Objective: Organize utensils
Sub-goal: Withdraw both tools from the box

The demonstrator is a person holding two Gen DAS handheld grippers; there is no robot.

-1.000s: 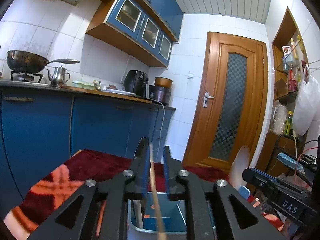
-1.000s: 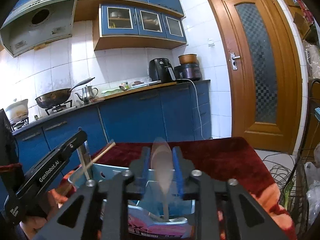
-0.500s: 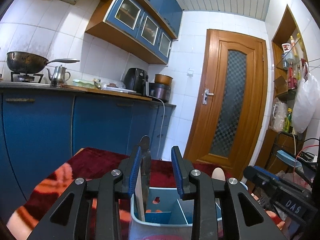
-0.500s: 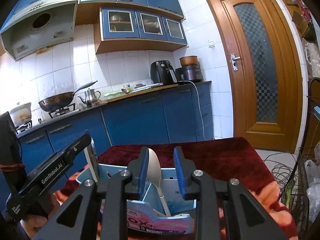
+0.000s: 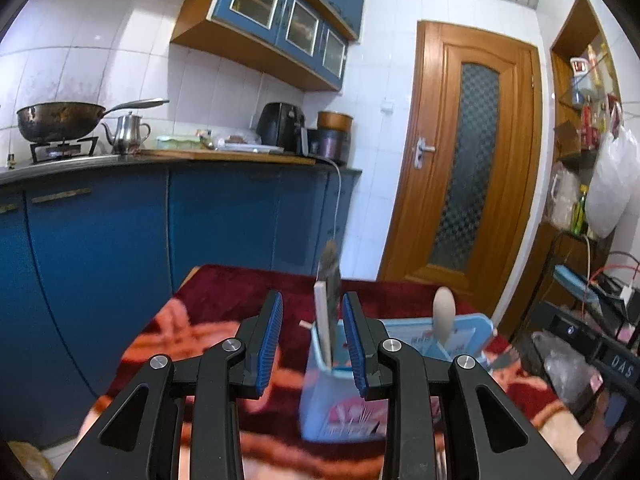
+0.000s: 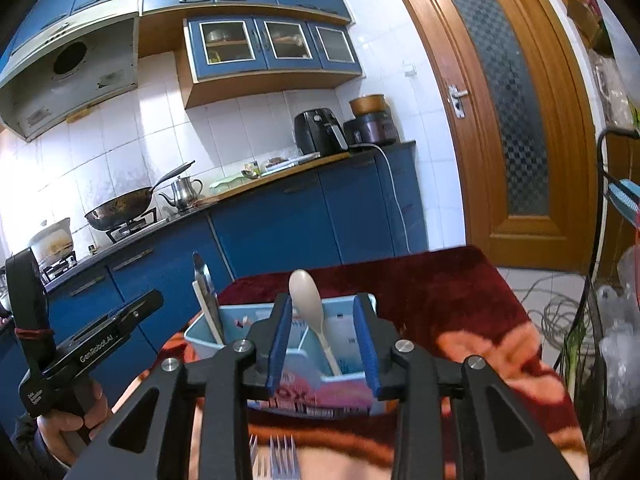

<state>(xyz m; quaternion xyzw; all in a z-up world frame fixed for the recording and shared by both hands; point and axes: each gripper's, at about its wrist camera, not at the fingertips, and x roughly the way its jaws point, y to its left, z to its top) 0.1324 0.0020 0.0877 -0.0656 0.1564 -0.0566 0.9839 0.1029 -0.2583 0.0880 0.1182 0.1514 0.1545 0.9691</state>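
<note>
Now the right claw [image 6: 324,338] is opening, letting go of the spoon [image 6: 308,300] in the blue box [image 6: 240,316]. The left claw [image 5: 312,338] is open, holding nothing.

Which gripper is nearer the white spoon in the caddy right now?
Right. The right gripper frames the white spoon between opening jaws; the left gripper sits by the caddy's other end.

I count one blue caddy [image 6: 352,380], one white spoon [image 6: 308,300], one knife [image 6: 204,280] and two forks [image 6: 276,456].
</note>
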